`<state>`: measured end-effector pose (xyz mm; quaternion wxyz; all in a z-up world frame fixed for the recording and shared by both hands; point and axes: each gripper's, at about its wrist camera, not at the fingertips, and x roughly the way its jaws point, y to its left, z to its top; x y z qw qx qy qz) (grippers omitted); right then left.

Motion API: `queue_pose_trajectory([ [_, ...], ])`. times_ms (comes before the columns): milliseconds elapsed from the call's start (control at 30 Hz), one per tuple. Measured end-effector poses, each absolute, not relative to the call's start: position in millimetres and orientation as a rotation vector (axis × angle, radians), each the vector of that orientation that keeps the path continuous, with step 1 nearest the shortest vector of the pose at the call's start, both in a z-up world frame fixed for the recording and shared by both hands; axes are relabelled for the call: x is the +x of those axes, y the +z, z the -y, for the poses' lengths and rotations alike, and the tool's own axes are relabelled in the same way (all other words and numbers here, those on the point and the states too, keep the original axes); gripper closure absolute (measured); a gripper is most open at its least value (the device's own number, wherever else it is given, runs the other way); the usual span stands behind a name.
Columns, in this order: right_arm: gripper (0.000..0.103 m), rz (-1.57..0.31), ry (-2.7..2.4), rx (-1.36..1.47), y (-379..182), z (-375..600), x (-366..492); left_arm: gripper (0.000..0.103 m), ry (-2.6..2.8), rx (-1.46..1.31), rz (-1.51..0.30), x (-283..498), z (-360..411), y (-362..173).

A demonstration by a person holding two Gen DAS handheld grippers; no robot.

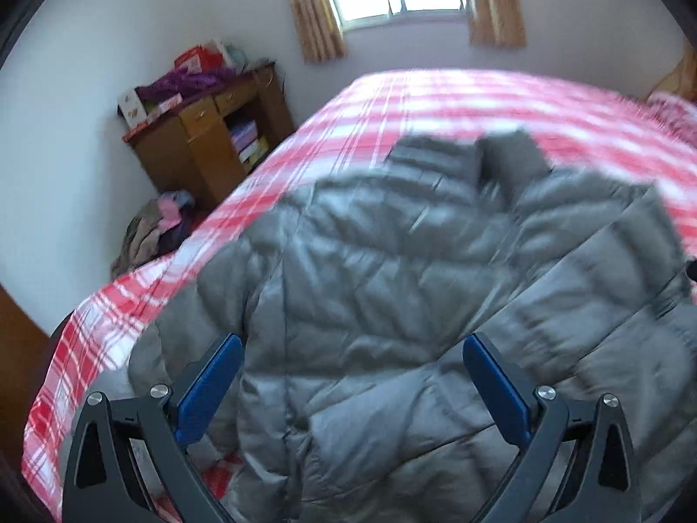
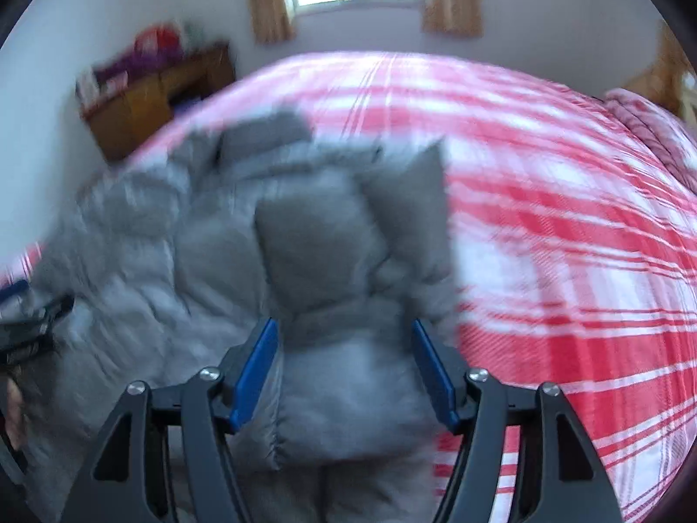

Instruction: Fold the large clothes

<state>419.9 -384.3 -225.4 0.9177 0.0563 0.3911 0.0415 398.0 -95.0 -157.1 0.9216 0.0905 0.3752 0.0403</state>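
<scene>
Jacket (image 1: 392, 270), grey and quilted, sprawls across a red-checked bed (image 1: 435, 100), needing smoothing before any fold so its padding lies even. Left tongs (image 1: 353, 375) gape wide over its near hem, gripping nothing; right tongs (image 2: 344, 370) stand part-open astride a puffy sleeve section, contact unclear through blur.

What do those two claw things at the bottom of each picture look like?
Both match: the left gripper and right gripper each have two dark grey, curved arms with triangular cut-outs, silver round pivot bolts, and flat blue pads on the fingers.
</scene>
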Motion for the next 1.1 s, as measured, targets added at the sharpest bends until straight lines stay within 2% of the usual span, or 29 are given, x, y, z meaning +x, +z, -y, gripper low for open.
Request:
queue_pose_trajectory([
  [100,0.036,-0.722,-0.005,0.158,-206,403,433,0.001,0.074,0.194,-0.763,409,117,-163],
  [333,0.039,-0.76,-0.031,0.026,-236,374,489,0.001,0.173,0.252,-0.837,446,136,-223],
  [500,0.038,-0.843,0.008,0.022,-268,376,502,0.001,0.151,0.197,-0.856,451,130,-226],
  [767,0.035,-0.869,-0.003,0.014,-272,373,512,0.001,0.135,0.19,-0.881,455,129,-224],
  [967,0.035,-0.83,-0.011,0.012,-234,360,460,0.001,0.084,0.124,-0.814,413,100,-186],
  [1033,0.027,-0.79,0.046,0.064,-222,347,429,0.001,0.087,0.102,-0.817,405,95,-190],
  [1100,0.026,-0.784,0.104,0.067,-225,327,409,0.001,0.104,0.136,-0.863,408,98,-208],
])
